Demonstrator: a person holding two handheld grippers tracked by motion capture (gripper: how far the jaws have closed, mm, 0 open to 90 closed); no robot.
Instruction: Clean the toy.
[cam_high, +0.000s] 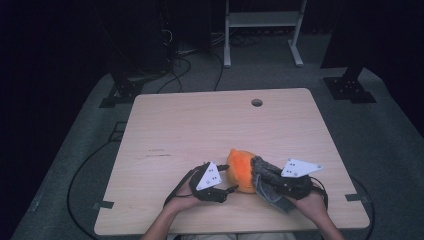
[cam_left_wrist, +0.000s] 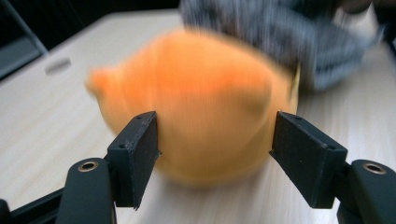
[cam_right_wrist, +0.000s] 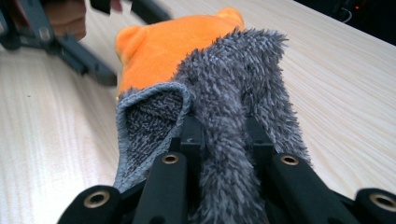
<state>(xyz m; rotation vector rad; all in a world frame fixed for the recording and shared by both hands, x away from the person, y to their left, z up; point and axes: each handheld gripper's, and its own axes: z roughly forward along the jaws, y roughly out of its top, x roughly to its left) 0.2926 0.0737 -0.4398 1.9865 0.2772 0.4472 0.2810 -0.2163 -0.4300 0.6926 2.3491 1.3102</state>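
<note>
Two forearms reach in from the near edge of a pale, wood-grain tabletop (cam_high: 200, 125), each hand holding a black two-fingered gripper. The left gripper (cam_high: 226, 179) lies low and level, pointing toward the middle, with a grey three-cornered plate on top. Its flat, blocky black fingers (cam_left_wrist: 135, 156) stand apart on either side of a rounded orange plush toy (cam_left_wrist: 196, 121), with a sliver of gap at each side, so they do not press on it. The toy is soft and smooth, with small nubs like ears, and rests on the tabletop near the front edge, between the two hands.

The right gripper (cam_high: 260, 180) points inward from the other side, the hand cupped beneath it. Its fingers (cam_right_wrist: 189, 140) are clamped on a fold of shaggy grey fleece cloth (cam_right_wrist: 233, 116) with a knitted-looking underside. The cloth drapes against the near side of the orange toy, touching it.
</note>
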